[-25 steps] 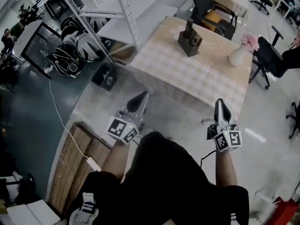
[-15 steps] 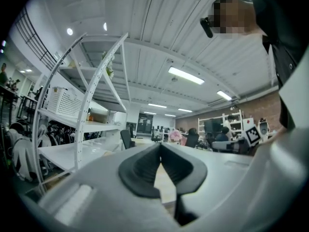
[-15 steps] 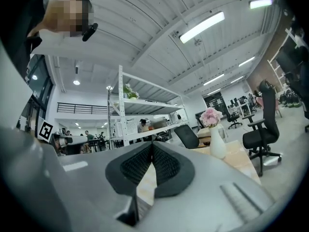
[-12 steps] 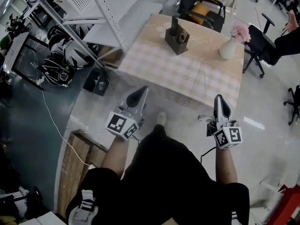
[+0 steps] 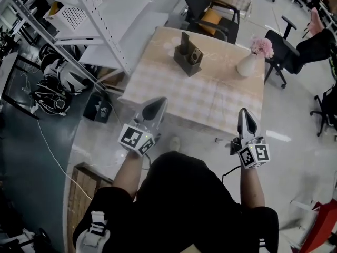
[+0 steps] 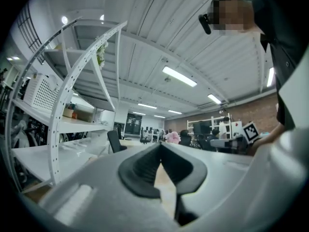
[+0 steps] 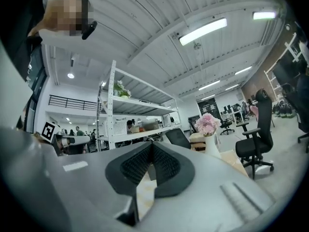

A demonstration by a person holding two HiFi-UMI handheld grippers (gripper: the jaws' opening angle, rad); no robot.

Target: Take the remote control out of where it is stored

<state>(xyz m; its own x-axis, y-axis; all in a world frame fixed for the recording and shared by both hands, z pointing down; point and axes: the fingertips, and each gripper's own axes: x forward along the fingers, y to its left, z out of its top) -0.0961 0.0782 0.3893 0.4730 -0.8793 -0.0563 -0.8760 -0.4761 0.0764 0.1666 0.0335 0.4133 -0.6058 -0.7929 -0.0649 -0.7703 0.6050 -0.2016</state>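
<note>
The left gripper (image 5: 159, 103) and the right gripper (image 5: 244, 113) are held level in front of the person, each with its jaws pressed together on nothing, and the 2 point toward a table (image 5: 210, 99) under a pale checked cloth. On the far part of that table a dark holder (image 5: 190, 61) has the remote control (image 5: 184, 38) standing upright in it, well apart from both grippers, with a white vase (image 5: 246, 65) of pink flowers to its right. A white shelving rack (image 5: 102, 33) rises left of the table.
</note>
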